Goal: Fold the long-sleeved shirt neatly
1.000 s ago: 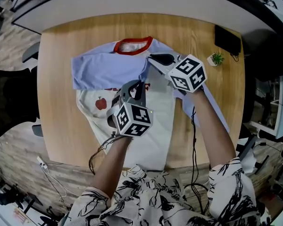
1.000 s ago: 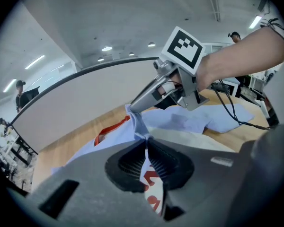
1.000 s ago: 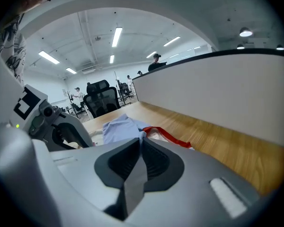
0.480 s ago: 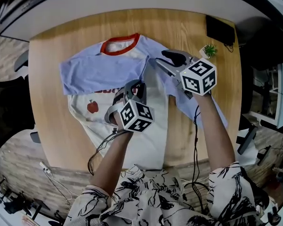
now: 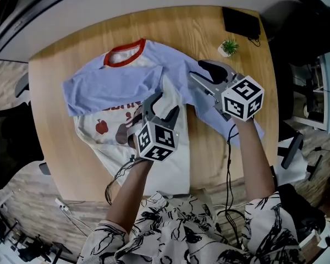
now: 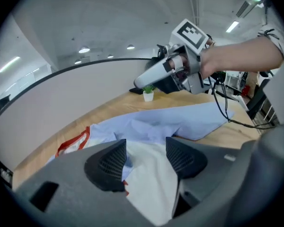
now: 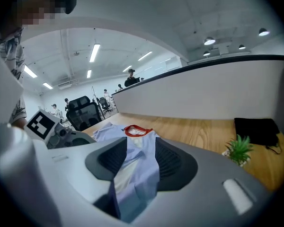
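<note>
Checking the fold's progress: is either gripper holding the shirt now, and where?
Neither. The left gripper and right gripper have just been opening; the shirt shows between each pair of parted jaws, ungripped.

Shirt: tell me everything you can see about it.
The shirt lies flat, front up, on the wooden table. It has a soft white body with an apple print, pale blue sleeves, and a red collar toward the far edge. One sleeve is folded across the chest; the other runs out under the right gripper. The left gripper is over the body. Both grippers' jaws have just been opening, with cloth showing between them, unpinched.
</note>
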A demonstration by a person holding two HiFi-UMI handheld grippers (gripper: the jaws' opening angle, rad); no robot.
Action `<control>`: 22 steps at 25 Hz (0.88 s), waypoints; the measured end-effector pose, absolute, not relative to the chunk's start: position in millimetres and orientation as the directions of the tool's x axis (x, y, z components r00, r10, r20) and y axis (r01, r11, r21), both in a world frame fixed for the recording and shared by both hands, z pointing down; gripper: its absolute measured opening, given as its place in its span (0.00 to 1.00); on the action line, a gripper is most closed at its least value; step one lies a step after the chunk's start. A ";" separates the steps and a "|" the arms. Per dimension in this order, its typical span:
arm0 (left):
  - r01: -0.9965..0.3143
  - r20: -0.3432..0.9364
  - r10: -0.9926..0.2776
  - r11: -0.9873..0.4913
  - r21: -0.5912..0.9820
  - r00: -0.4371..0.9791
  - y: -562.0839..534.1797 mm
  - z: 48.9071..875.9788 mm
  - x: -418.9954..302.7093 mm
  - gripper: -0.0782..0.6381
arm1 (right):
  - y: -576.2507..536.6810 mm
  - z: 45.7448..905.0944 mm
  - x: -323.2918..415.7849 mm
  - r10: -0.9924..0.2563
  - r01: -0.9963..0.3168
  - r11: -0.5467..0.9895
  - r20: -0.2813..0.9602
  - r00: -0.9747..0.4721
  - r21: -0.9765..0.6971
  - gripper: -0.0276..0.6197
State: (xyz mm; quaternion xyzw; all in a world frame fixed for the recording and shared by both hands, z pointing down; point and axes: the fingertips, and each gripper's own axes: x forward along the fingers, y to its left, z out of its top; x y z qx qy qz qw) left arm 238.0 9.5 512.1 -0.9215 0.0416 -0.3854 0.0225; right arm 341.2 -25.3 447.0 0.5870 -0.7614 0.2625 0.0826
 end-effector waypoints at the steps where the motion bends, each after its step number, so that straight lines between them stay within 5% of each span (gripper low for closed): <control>1: -0.045 0.699 -0.084 -0.996 -0.074 0.710 18.1 505.0 242.2 0.49 | -14.6 446.1 347.5 -0.856 -0.941 0.159 0.434 -0.283 -0.299 0.36; 12: 0.179 0.614 0.100 -0.981 -0.069 0.783 177.4 455.6 288.8 0.52 | 133.1 458.4 408.3 -0.832 -0.971 0.075 0.523 -0.186 -0.225 0.41; 22: 0.416 0.659 0.306 -0.909 -0.011 0.687 324.0 493.7 324.5 0.52 | 271.8 488.2 471.9 -0.787 -0.978 -0.047 0.610 -0.089 -0.202 0.41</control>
